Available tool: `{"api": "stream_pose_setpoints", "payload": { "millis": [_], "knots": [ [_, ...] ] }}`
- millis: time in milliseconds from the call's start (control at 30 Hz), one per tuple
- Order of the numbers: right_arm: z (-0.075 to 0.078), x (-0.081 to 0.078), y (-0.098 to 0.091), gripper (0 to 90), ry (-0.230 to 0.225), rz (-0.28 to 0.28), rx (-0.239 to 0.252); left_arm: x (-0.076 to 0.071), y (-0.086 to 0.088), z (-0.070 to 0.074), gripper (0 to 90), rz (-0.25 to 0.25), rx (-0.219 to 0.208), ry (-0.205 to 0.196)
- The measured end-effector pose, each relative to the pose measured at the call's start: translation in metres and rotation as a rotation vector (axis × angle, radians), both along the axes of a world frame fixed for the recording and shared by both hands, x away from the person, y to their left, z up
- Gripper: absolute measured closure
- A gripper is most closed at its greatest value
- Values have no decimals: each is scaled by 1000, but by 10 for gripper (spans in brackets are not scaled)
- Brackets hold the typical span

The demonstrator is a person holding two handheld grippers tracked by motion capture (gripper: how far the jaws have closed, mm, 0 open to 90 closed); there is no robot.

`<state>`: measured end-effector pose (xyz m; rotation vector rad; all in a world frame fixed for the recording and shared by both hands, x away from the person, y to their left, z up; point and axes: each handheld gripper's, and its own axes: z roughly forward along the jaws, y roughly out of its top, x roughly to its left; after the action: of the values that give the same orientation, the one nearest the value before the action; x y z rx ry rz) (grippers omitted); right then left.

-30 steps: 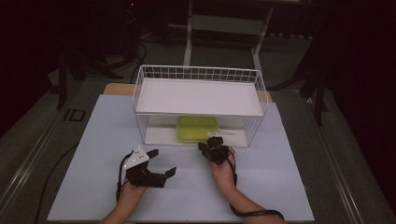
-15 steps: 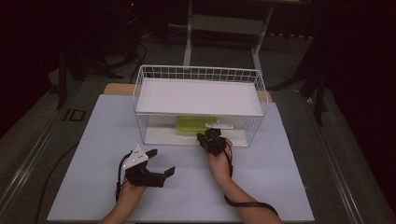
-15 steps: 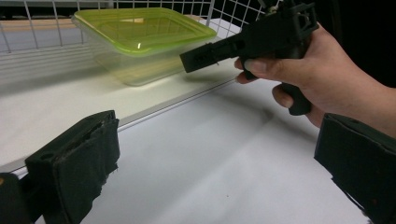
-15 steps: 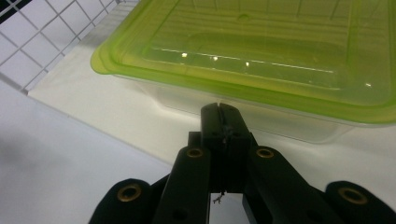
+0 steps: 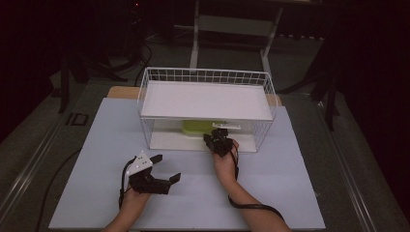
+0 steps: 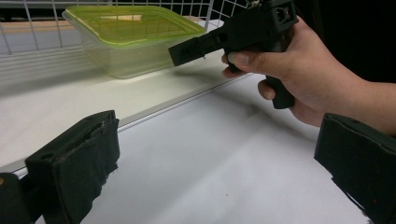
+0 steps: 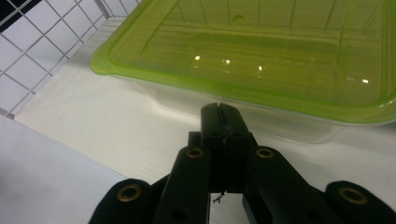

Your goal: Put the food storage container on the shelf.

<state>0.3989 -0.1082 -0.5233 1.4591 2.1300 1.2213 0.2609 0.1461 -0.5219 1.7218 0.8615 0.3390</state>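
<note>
A clear container with a green lid (image 5: 200, 127) (image 6: 133, 28) (image 7: 261, 51) sits on the lower shelf of a white wire rack (image 5: 145, 99). My right gripper (image 5: 216, 137) (image 6: 187, 49) (image 7: 221, 114) is shut with nothing between its jaws, its tip at the shelf's front edge just short of the container's near side. My left gripper (image 5: 167, 168) (image 6: 215, 172) rests on the white table in front of the rack's left part, jaws wide open and empty, pointing right toward the right hand.
The rack's upper shelf (image 5: 208, 99) is a bare white board covering the container from above. The white table top (image 5: 285, 174) extends in front and to both sides of the rack. Dark floor and stands lie beyond.
My right gripper has moved forward from the table in front of the rack to the lower shelf, close to the container. The left gripper has stayed in place.
</note>
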Motion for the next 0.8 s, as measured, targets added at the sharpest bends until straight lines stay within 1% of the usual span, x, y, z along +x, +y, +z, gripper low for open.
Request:
{"api": "stream_pose_setpoints", "payload": {
  "millis": [67,267,300,367,433,467,500,533,567,633,667,700,733,767,800],
  "knots": [
    [0,-1,3,900,-6,1,-8,0,-1,-1,8,0,-5,8],
    [0,0,3,900,-8,6,-12,-1,-2,-1,8,-7,-2,5],
    [0,-3,4,881,5,-5,-2,0,-2,-1,8,-6,3,3],
    [0,-4,3,875,-3,2,6,0,-2,-1,8,-9,1,1],
    [-2,-7,5,861,-8,28,-12,0,-3,-1,8,-12,0,-2],
    [-2,-10,6,848,-19,39,-23,0,-4,-1,9,-14,-5,1],
    [-2,-10,6,848,-19,39,-23,0,-4,-1,8,-14,-5,1],
    [-2,-13,7,846,-25,50,-29,0,-5,0,8,-15,6,-5],
    [1,-22,5,827,-16,60,-8,0,-5,0,8,-17,5,-4],
    [2,-26,4,787,-27,70,-2,0,-6,1,8,-14,1,-3],
    [2,-26,4,787,-27,70,-2,0,-6,1,8,-14,1,-3],
    [4,-33,0,687,-45,60,1,0,-6,1,8,-14,2,-7],
    [4,-33,0,687,-45,60,1,0,-6,1,8,-14,2,-7],
    [3,-34,-1,659,-48,65,0,0,-7,1,8,-13,1,-6],
    [4,-37,-2,620,-56,65,-11,0,-7,2,8,-14,0,-6]
  ]
}}
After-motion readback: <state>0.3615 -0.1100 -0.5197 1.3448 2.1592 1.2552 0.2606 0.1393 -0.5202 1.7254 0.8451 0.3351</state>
